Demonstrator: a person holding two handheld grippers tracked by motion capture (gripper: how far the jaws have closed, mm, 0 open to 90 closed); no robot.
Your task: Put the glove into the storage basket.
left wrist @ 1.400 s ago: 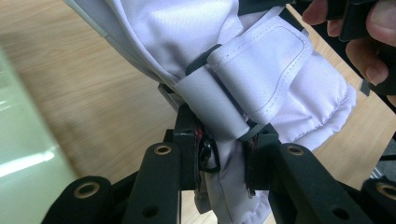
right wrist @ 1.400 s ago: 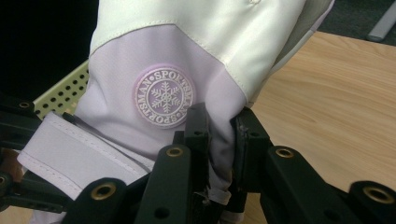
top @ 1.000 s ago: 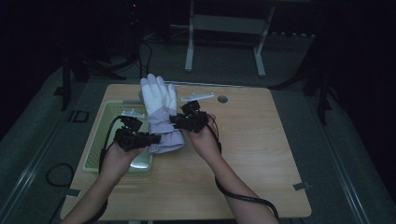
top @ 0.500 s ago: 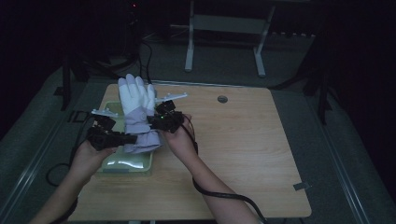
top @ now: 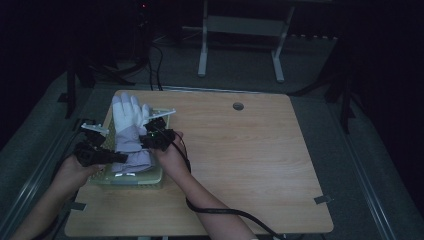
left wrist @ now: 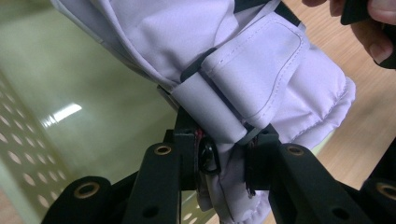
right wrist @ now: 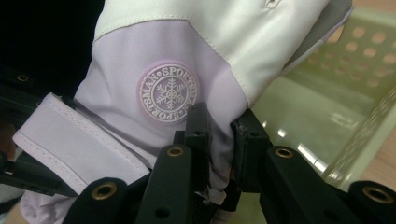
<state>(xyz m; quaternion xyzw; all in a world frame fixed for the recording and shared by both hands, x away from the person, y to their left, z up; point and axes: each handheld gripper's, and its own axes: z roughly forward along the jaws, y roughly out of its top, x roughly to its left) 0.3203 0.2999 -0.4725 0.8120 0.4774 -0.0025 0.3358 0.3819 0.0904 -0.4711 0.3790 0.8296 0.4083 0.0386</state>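
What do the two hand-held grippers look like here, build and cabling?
Both are black. The left hand-held gripper and right hand-held gripper each carry a pale three-cornered plate on top. Their jaws are flat black bars with brass-ringed holes. A black cable trails from the right one. Forearms are bare, no sleeves.

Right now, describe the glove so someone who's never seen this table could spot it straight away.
Look to the near left part of the wooden table, where a pale green perforated basket sits. The glove is held over it, its cuff pinched by the left gripper and right gripper. It is a padded winter glove, white fingers, lilac body, with a round snowflake badge.
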